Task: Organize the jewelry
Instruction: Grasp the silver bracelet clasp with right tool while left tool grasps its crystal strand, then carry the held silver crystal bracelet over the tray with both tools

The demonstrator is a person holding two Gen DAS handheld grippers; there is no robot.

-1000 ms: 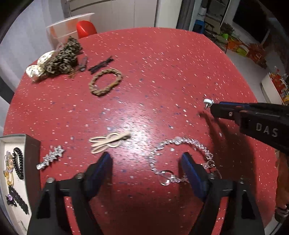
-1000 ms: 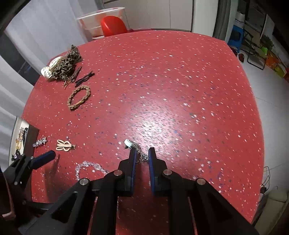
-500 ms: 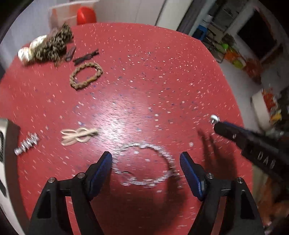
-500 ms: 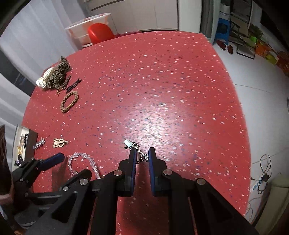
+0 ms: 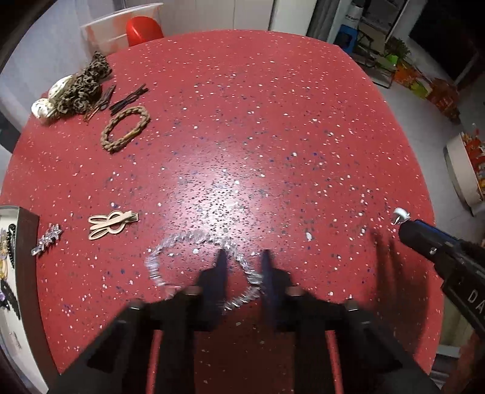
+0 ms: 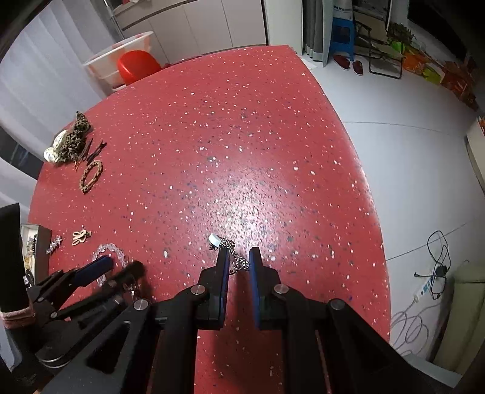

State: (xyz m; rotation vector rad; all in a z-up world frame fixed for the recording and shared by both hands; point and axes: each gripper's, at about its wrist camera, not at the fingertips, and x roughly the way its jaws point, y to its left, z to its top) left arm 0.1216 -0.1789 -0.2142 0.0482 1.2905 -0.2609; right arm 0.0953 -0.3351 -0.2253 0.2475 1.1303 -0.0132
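Red speckled desk under both grippers. Left gripper pointed steeply down at the near middle, jaws just drawn in from wide to a narrow gap, blurred; a stretch of the crystal bracelet running between the pads, though actual pinching impossible to confirm through the blur. Rest of that bracelet looping out on the desk to the left of the gripper. Right gripper narrow, clamped on a small silver chain with a white cap poking out beyond the fingertips; same gripper seen at the right edge of the left wrist view, cap at its tip.

To the left, a beige rabbit-shaped hair clip, then a small sparkly clip, then a dark-walled jewelry box at the desk's left edge with dark and gold pieces inside. At the far left, a braided brown bracelet, black hairpins just beyond it, and a heap of leopard-print and white scrunchies. Beyond the desk's far edge, a white plastic tub beside a red chair.
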